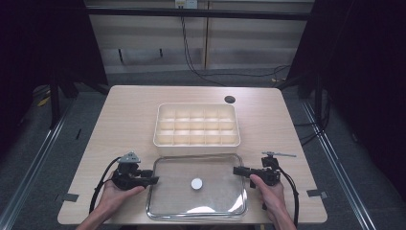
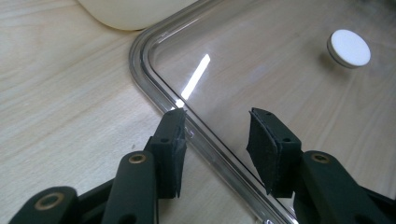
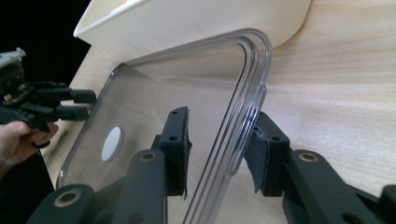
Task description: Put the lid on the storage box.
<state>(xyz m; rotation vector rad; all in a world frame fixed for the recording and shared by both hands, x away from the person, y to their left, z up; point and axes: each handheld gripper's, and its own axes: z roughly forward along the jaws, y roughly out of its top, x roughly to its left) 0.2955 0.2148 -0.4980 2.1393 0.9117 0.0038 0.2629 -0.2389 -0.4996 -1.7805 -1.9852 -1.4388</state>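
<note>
clear lid (image 1: 210, 191) lies flat on the surface (image 1: 124, 120) right in front of the divided tray (image 1: 196, 124); left hand-held gripper (image 1: 152, 180) and right hand-held gripper (image 1: 238, 170) straddle opposite rims, jaws apart, not clamped yet, probably set for a level two-sided lift

lid (image 1: 210, 191): clear glossy plastic, smooth
lid knob (image 1: 197, 183): matt white
compartment box (image 1: 196, 142): cream plastic, satin
table (image 1: 129, 115): pale wood grain, matt
jaw pads (image 2: 264, 140): black, rough foam

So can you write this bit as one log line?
left gripper: open, astride lid rim | right gripper: open, astride rim | lid flat on table
</note>
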